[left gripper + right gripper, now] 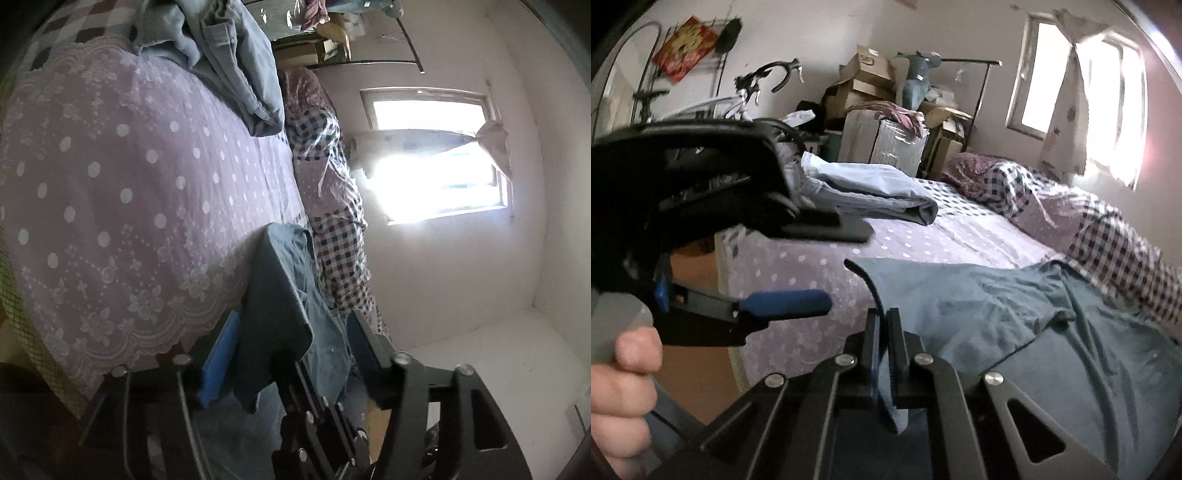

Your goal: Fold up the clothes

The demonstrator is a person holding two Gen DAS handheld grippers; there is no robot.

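Note:
A blue-grey garment (1052,350) lies spread on the lilac polka-dot bed cover (923,236). My right gripper (885,314) is shut on its near edge, and a strip of cloth stands up between the pads. My left gripper (847,265) hovers just left of that raised edge with its fingers wide apart. In the left wrist view the same garment (295,280) hangs in the gap of the open left gripper (291,321), and neither pad presses on it. A pile of folded light-blue clothes (871,188) rests at the far side of the bed.
A checked quilt (1108,240) and a pillow lie bunched along the bed's window side. Cardboard boxes (864,74), a clothes rail and a bicycle (764,85) crowd the far wall. A person's hand (620,387) grips the left tool. A bright window (436,162) glares.

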